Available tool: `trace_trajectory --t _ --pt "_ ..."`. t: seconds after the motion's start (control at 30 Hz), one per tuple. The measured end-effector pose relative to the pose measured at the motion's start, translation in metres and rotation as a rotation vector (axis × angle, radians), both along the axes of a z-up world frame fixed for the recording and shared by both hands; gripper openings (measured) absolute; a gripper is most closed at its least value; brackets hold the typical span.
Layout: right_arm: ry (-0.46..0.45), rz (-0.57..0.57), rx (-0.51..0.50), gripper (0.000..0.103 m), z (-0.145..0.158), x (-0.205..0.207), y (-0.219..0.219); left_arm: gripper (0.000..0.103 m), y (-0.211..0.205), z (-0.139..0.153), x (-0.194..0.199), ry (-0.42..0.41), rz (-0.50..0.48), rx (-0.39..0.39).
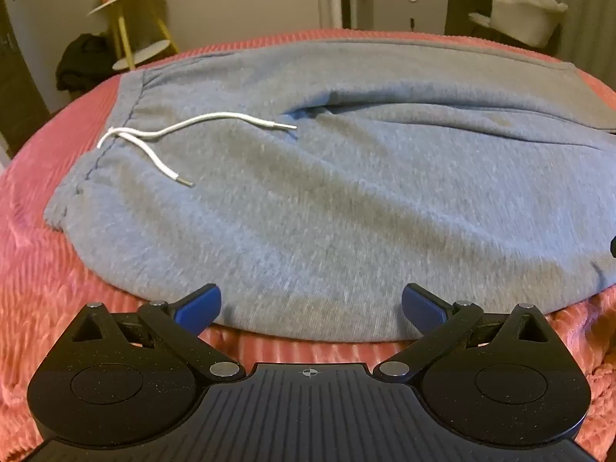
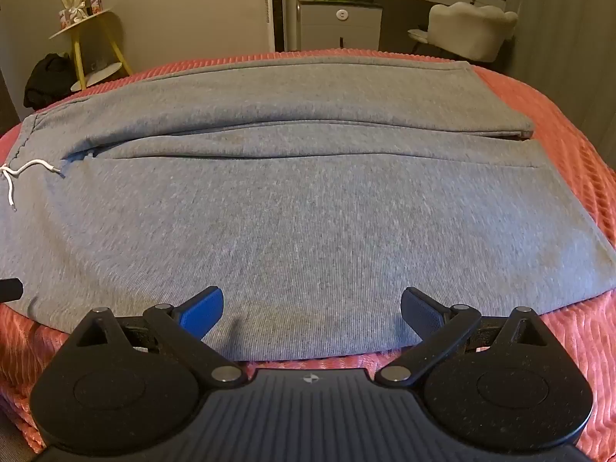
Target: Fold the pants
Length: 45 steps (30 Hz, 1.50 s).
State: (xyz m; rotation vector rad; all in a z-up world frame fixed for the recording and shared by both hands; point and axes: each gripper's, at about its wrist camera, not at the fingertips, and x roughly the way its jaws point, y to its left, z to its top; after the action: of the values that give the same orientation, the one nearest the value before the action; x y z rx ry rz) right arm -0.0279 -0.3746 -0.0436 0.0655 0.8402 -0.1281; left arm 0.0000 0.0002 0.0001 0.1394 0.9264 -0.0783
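Grey sweatpants [image 1: 346, 200] lie flat across a pink ribbed bedspread [image 1: 46, 269], waistband to the left with a white drawstring [image 1: 161, 134], legs running right. My left gripper [image 1: 311, 304] is open and empty, its blue pads [image 1: 200, 308] at the near edge of the pants by the waist end. In the right wrist view the pants [image 2: 308, 211] show both legs side by side, with the drawstring [image 2: 27, 169] at the far left. My right gripper [image 2: 312, 306] is open and empty over the near leg's edge.
The bedspread [image 2: 558, 346] covers the bed. Beyond the bed stand a yellow side table [image 2: 92, 46], a dark bundle on the floor [image 2: 46, 77], a grey cabinet [image 2: 338, 23] and a pale chair [image 2: 469, 27]. A bit of the other gripper [image 2: 9, 288] shows at left.
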Motion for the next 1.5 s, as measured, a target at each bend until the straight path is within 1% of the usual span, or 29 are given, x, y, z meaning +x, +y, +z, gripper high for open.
trace_trajectory --t 0.17,0.2,0.4,0.77,1.5 --pt "-0.004 -0.001 0.006 0.099 -0.0006 -0.0002 -0.0004 0.103 -0.0005 0.0006 -0.0012 -0.003 -0.003 0.0" --pt "-0.004 -0.001 0.007 0.099 -0.0008 0.0 -0.0004 0.103 0.0049 -0.0025 -0.0024 -0.002 -0.003 0.001" --pt "-0.003 0.001 0.004 0.099 -0.0016 0.0005 0.0017 0.103 0.0044 -0.006 -0.0024 -0.004 -0.01 0.003" --pt "-0.001 -0.001 0.002 0.099 -0.0008 0.0004 -0.0009 0.103 0.0031 -0.0022 0.0 0.01 0.006 -0.01" --pt "-0.008 -0.01 0.017 0.099 0.0 0.0003 -0.0024 0.103 0.0031 -0.0042 0.001 0.015 0.01 -0.006"
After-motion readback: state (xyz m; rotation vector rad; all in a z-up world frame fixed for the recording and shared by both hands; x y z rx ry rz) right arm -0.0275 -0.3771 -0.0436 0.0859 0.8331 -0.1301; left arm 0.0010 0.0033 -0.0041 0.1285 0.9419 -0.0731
